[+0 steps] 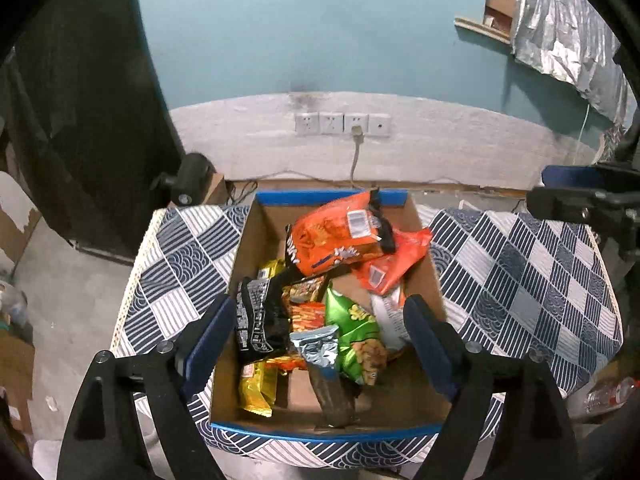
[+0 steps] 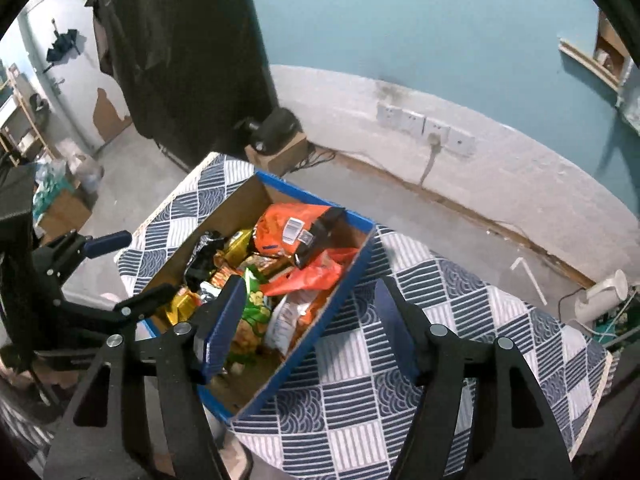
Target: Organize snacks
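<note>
A cardboard box with blue rims (image 1: 240, 256) (image 2: 352, 264) stands on the patterned table and holds several snack packs. A large orange pack (image 1: 336, 236) (image 2: 288, 228) lies on top at the far end. A green pack (image 1: 356, 336) (image 2: 254, 308), a black pack (image 1: 256, 320), a yellow pack (image 1: 256, 388) and a silver pack (image 1: 316, 348) lie nearer. My left gripper (image 1: 320, 336) hangs open and empty above the box's near end; it also shows at the left of the right wrist view (image 2: 128, 272). My right gripper (image 2: 308, 320) is open and empty over the box's right wall.
The table wears a blue and white patterned cloth (image 1: 520, 280) (image 2: 400, 380). Behind it are a grey floor, a wall with sockets (image 1: 344, 124), a black curtain (image 1: 80, 120), and a small cardboard box with a dark device (image 2: 276, 140). A white fan (image 2: 600, 296) sits on the right.
</note>
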### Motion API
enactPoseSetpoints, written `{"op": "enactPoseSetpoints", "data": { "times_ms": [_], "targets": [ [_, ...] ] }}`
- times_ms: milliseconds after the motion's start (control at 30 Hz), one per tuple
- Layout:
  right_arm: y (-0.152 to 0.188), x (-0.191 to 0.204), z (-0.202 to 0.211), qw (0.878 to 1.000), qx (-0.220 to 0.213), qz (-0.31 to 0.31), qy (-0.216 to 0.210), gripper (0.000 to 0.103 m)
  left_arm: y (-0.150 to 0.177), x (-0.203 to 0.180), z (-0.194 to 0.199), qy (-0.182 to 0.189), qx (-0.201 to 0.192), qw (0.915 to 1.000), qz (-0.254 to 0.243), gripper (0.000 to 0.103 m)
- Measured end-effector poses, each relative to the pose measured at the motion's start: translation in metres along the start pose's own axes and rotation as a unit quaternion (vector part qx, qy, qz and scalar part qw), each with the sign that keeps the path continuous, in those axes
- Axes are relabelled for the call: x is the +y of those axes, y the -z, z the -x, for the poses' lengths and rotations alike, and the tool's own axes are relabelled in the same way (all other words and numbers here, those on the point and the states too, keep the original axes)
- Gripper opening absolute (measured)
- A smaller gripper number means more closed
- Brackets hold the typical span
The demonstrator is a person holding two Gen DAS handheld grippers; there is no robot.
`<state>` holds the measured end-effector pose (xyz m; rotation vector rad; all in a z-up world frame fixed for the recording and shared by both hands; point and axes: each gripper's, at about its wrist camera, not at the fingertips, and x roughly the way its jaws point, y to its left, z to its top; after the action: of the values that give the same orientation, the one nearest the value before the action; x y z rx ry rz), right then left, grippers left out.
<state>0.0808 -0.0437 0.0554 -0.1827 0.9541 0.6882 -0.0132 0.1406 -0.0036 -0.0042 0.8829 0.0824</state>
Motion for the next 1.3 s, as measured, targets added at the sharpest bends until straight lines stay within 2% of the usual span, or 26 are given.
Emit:
{"op": "enactPoseSetpoints", "data": {
  "times_ms": [200, 500, 967, 1300],
  "targets": [
    [0.021, -0.008, 0.024, 1.0, -0.03, 0.001, 0.004, 0.072, -0.001, -0.014, 0.018, -0.029, -0.024, 0.9991, -0.018, 0.089],
    [0.036, -0.02, 0.042, 0.999, -0.053, -0.005, 0.01, 0.073, -0.003, -0.03, 0.038, -0.015, -0.047, 0.9986, -0.021, 0.091],
    [0.05, -0.039, 0.046, 0.998, -0.06, -0.022, 0.017, 0.073, -0.005, -0.035, 0.047, -0.002, -0.06, 0.998, -0.018, 0.091],
    [0.05, -0.043, 0.044, 0.998, -0.06, -0.027, 0.019, 0.073, -0.005, -0.037, 0.048, -0.008, -0.066, 0.9976, -0.02, 0.091]
  ]
}}
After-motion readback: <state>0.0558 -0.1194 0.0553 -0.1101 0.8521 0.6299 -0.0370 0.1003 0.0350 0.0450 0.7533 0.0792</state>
